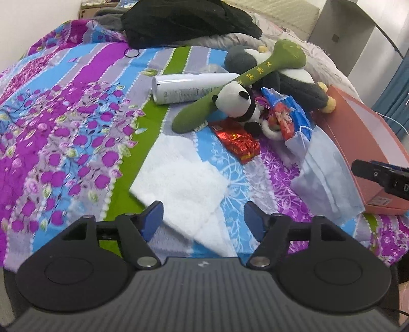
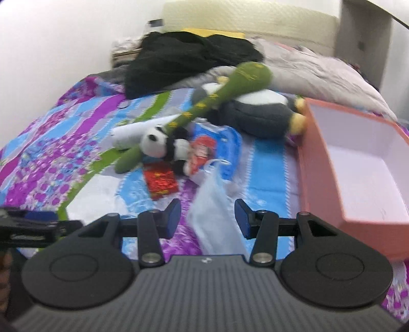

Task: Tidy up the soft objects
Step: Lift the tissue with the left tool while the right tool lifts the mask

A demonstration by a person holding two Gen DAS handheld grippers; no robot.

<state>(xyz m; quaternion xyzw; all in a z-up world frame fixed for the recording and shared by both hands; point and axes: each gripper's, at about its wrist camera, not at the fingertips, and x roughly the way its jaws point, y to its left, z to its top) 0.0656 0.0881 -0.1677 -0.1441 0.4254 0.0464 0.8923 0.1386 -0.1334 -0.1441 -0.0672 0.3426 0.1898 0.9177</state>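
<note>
A white towel (image 1: pixel 184 178) lies folded on the flowered bedspread; my left gripper (image 1: pixel 203 219) is open just above its near edge. A blue face mask (image 1: pixel 324 176) lies beside the pink box (image 1: pixel 358 138); in the right wrist view the mask (image 2: pixel 214 212) sits between the open fingers of my right gripper (image 2: pixel 207 217). A panda plush (image 1: pixel 237 104) clings to a green bamboo plush (image 1: pixel 230 84). A grey and white penguin plush (image 1: pixel 288 79) lies behind them. The open, empty pink box (image 2: pixel 358 163) is on the right.
A white bottle (image 1: pixel 189 88), a red foil packet (image 1: pixel 237 143) and a blue and red snack bag (image 1: pixel 286 112) lie among the plush toys. Black clothing (image 1: pixel 184 20) and a grey quilt (image 2: pixel 319 74) are piled at the head of the bed.
</note>
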